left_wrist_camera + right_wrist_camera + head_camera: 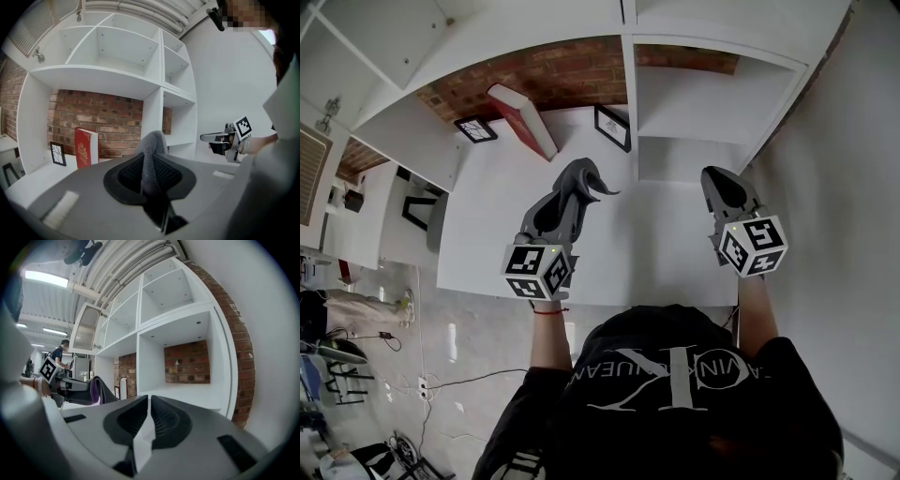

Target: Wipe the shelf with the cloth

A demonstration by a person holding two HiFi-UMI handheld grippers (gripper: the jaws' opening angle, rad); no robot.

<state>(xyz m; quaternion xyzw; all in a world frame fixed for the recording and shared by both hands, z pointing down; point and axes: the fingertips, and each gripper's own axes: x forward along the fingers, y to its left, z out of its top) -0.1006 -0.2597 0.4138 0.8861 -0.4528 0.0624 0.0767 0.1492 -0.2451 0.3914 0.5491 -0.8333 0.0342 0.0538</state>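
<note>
Two grippers hang in front of the white shelf (511, 234), and only one of them carries anything. The left gripper (575, 187) is clamped on the grey cloth (589, 176), a fold of which stands up out of its jaws and curls over ahead of them, above the wide lower compartment. The right gripper (722, 180) has its jaws pressed together with nothing between them and sits off to the right, before the narrower compartment. So the cloth is in hand, which is the first part of the job. The wiping itself seems hardly started, if at all: the cloth looks bunched and raised rather than spread flat on the surface, though no view settles whether it touches. The shelf shows no streak or damp patch that would mark where a pass has gone. At the back of the wide compartment a red book (523, 120) leans between two small picture frames (476, 129), so that strip would need working around. The narrower compartment and the upper ones appear equally unwiped, leaving nearly the whole task ahead
</note>
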